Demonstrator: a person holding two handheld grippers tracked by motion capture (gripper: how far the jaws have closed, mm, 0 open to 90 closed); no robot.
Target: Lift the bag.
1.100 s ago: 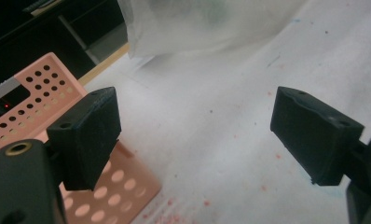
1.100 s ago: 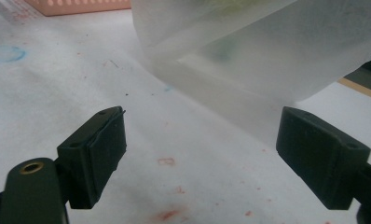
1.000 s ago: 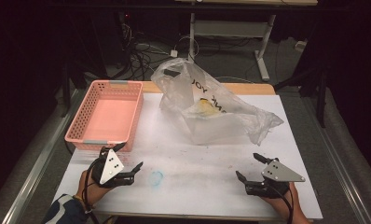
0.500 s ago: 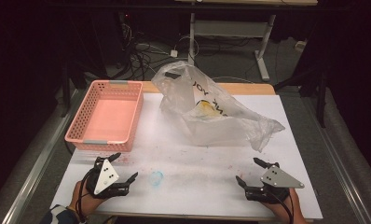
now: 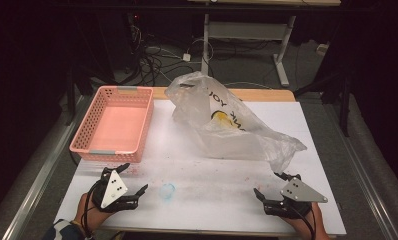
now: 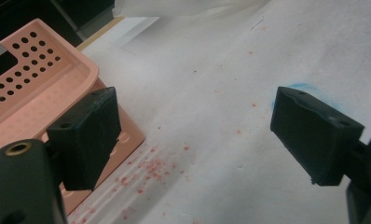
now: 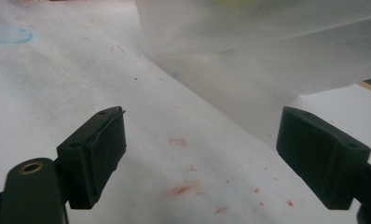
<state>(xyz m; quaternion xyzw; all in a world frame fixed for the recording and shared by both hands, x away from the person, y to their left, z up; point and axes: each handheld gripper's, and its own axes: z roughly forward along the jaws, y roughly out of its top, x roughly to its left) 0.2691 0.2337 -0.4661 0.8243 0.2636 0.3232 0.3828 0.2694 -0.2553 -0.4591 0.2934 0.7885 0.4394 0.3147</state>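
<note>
Plastic bag (image 5: 227, 125): lying on the desk (image 5: 197, 200), beside the pink basket (image 5: 114, 125). Left gripper (image 5: 129, 180) and right gripper (image 5: 274, 187): resting nearer than the bag, jaws spread, gripping nothing.

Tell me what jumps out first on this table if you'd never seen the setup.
The big crumpled clear plastic bag dominates the far middle of the white table, with something yellow showing through it. Next is the pink perforated basket at the far left, with nothing in it. Along the near edge, the left gripper and right gripper rest with fingers spread, holding nothing, a small blue smudge between them.
</note>
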